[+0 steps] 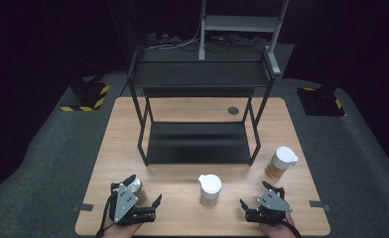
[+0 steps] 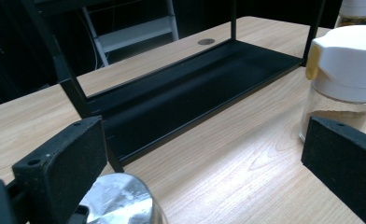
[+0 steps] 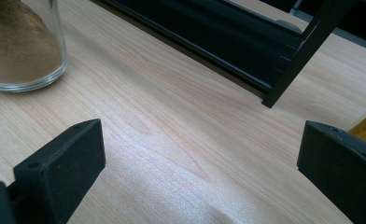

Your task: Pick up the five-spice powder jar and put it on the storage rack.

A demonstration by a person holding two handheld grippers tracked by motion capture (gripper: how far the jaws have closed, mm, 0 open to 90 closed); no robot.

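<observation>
A pale wood table [image 1: 133, 119] stood on grey carpet [image 1: 48, 148] in a dark room, a black rack [image 1: 197, 144] at its 12 o'clock. The left tool [image 1: 144, 194] gaped wide beside a silver-lidded jar [image 1: 135, 186]; the right tool [image 1: 259, 194] gaped wide, empty. A white-capped jar [image 1: 210, 189] stood between them, another [image 1: 281, 162] at 2 o'clock.

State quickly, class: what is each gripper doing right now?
Left gripper: open, holding nothing, beside a small silver-lidded jar.
Right gripper: open, holding nothing.
</observation>
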